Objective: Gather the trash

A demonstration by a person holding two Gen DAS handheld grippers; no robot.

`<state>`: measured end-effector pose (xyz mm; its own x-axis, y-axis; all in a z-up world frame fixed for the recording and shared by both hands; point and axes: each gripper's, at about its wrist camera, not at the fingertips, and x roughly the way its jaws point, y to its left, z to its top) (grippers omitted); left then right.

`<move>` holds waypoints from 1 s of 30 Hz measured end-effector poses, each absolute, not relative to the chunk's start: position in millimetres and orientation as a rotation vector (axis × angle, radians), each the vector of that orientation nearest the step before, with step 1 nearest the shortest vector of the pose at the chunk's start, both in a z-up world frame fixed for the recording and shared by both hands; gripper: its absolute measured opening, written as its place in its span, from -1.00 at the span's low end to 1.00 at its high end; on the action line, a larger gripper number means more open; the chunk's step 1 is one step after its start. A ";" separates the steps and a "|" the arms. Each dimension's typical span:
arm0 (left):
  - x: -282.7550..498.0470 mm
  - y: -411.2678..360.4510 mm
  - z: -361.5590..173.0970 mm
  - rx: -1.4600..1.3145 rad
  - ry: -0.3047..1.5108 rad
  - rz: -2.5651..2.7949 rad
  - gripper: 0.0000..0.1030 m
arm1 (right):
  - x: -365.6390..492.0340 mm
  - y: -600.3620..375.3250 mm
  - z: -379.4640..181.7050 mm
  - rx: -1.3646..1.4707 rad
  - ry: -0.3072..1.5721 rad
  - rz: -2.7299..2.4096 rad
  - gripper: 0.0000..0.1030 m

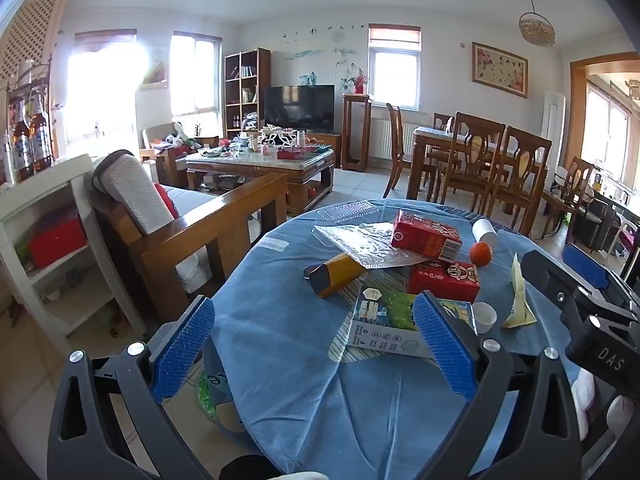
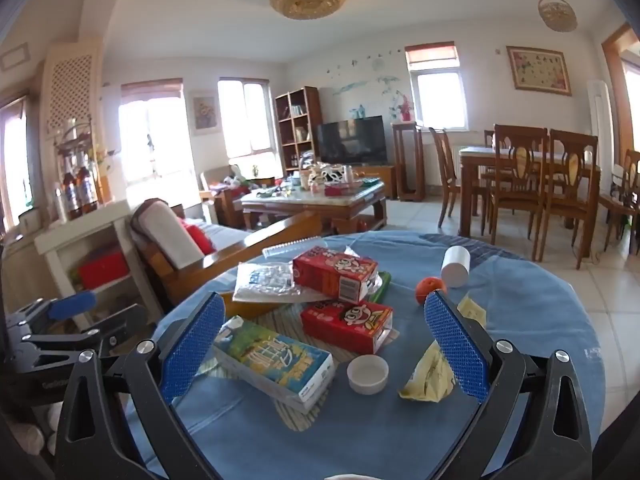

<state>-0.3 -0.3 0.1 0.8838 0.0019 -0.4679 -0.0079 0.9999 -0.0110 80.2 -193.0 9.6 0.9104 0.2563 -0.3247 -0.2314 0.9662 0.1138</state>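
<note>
Both grippers hover over the near edge of a round table under a blue cloth. The left gripper is spread wide with nothing between its pads; the right gripper is equally wide and empty. The trash lies mid-table: a blue-green carton nearest, two red cartons behind it, one stacked higher, a small white cup, a crumpled yellow wrapper, and clear, possibly plastic, packaging. An orange and a tipped white cup sit farther right.
</note>
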 end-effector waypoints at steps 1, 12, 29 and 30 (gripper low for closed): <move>-0.3 -0.2 0.1 -0.013 0.487 0.005 0.90 | 80.3 -193.1 9.6 0.075 0.346 0.253 0.92; -0.4 -0.4 0.0 -0.008 0.490 0.007 0.90 | 80.0 -194.1 9.6 0.082 0.349 0.251 0.92; -0.9 -0.2 -0.1 -0.012 0.493 0.006 0.90 | 81.6 -193.1 8.1 0.072 0.349 0.241 0.92; -1.3 -0.3 0.0 -0.013 0.492 0.006 0.90 | 80.5 -192.3 8.4 0.069 0.348 0.239 0.92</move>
